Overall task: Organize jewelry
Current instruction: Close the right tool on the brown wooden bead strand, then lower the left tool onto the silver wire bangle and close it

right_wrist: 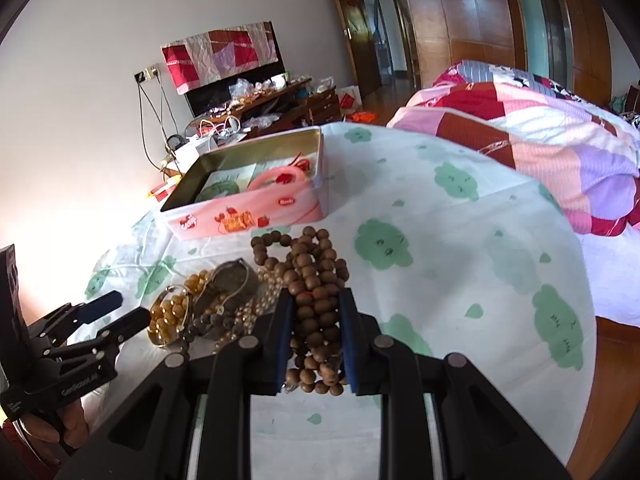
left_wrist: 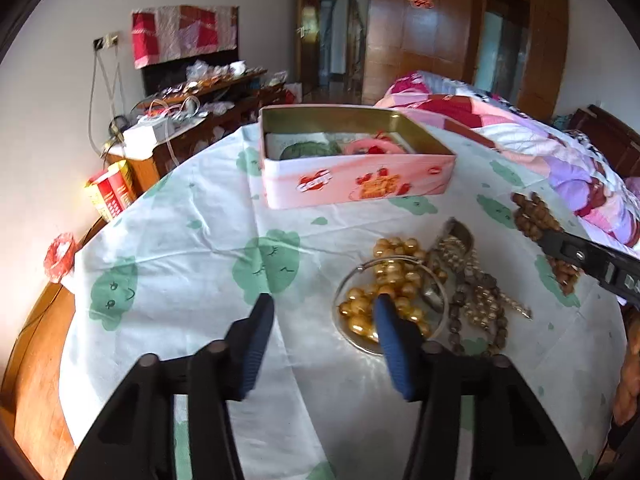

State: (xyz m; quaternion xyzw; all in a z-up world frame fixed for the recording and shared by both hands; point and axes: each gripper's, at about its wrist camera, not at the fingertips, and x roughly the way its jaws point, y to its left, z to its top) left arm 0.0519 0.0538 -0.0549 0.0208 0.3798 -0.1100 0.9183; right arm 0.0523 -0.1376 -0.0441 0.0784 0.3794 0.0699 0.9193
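Observation:
A pink tin box (left_wrist: 352,184) stands open at the far side of the table, with a pink bangle (left_wrist: 374,147) and papers inside; it also shows in the right wrist view (right_wrist: 248,216). My right gripper (right_wrist: 316,308) is shut on a bunch of brown wooden beads (right_wrist: 312,280), seen from the left wrist view as well (left_wrist: 536,220). My left gripper (left_wrist: 324,308) is open and empty, its right finger over the amber bead string (left_wrist: 396,280) and a thin silver bangle (left_wrist: 352,276). A heap of pearl and dark bead strands (left_wrist: 476,292) lies beside them.
The round table has a white cloth with green cloud prints (left_wrist: 200,220). A bed with a patchwork quilt (right_wrist: 540,136) is to the right. A cluttered wooden cabinet (left_wrist: 192,112) stands by the wall at the left. A red and yellow carton (left_wrist: 110,194) sits beyond the table edge.

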